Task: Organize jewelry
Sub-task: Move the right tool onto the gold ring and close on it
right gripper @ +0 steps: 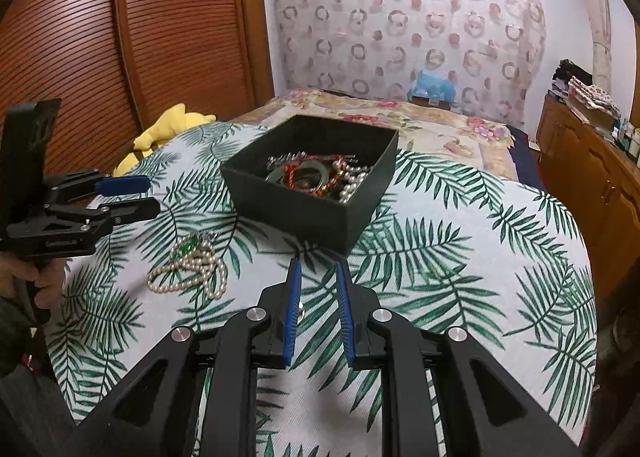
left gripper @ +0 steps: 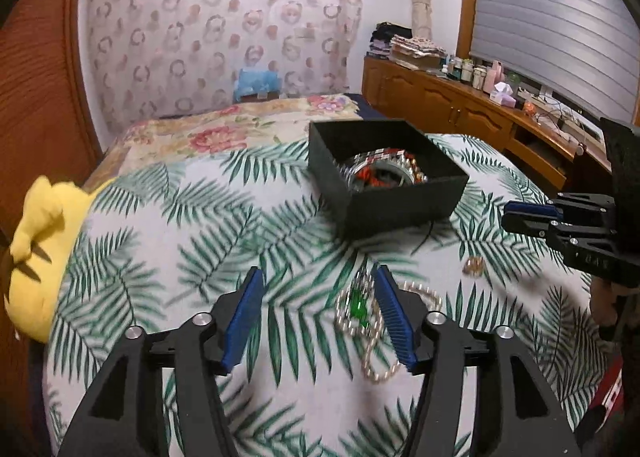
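A black open box (left gripper: 400, 197) (right gripper: 304, 213) stands on the palm-leaf cloth, holding bracelets, red beads and pearls. A pearl necklace with a green pendant (left gripper: 360, 311) (right gripper: 192, 265) lies loose on the cloth in front of the box. My left gripper (left gripper: 317, 269) (right gripper: 153, 195) hovers over it, open, with the necklace beside its right pad and untouched. A small gold ring (left gripper: 473, 266) lies to the right of the necklace. My right gripper (right gripper: 319, 263) (left gripper: 506, 217) points at the box's near corner. Its jaws stand a narrow gap apart with only cloth showing between them.
A yellow plush toy (left gripper: 36, 257) (right gripper: 168, 129) lies at the cloth's left edge by a wooden louvred wardrobe (right gripper: 100, 37). A floral bedspread (left gripper: 208, 129) stretches behind the box. A wooden cabinet (left gripper: 460, 105) with bottles runs along the right wall. A hand (right gripper: 44, 285) holds the left gripper's handle.
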`<state>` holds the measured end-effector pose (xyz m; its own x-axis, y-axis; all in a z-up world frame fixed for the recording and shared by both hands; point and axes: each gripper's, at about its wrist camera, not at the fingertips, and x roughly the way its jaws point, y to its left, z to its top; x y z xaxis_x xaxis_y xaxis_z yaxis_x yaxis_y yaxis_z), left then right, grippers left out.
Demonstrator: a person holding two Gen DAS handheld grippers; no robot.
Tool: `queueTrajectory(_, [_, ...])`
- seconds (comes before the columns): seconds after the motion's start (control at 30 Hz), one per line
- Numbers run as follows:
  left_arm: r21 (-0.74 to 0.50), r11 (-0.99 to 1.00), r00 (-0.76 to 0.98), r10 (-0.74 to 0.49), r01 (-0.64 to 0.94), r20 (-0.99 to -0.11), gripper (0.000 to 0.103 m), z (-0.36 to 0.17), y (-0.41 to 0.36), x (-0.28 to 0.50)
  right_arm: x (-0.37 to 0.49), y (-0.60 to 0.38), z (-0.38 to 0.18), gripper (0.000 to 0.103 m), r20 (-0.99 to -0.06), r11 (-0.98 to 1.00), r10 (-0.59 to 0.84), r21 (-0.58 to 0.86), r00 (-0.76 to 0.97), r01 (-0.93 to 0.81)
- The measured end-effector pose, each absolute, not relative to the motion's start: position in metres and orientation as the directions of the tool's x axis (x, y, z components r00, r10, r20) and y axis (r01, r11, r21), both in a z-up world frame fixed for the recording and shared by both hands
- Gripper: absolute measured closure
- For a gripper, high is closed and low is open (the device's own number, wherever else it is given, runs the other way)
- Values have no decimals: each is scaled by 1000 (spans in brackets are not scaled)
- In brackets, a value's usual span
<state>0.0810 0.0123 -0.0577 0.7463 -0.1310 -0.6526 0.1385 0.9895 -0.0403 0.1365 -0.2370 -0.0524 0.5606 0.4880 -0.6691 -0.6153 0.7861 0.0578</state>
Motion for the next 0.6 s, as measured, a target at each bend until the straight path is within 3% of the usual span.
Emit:
queueTrajectory(0.17, [-52,990,727,-131,130,-674,46,-70,18,71,132,-236,-61,83,-692,784,464,31,553,-619])
queueTrajectory(0.27, [-55,990,714,-135,133,-687,46,-77,18,70,133,-236,-67,75,-702,783,464,40,541,-621])
queueTrajectory(0.6, [-43,985,678,-148,170,-720,46,-89,7,68,136,-210,-84,74,-756,742,455,30,470,-670])
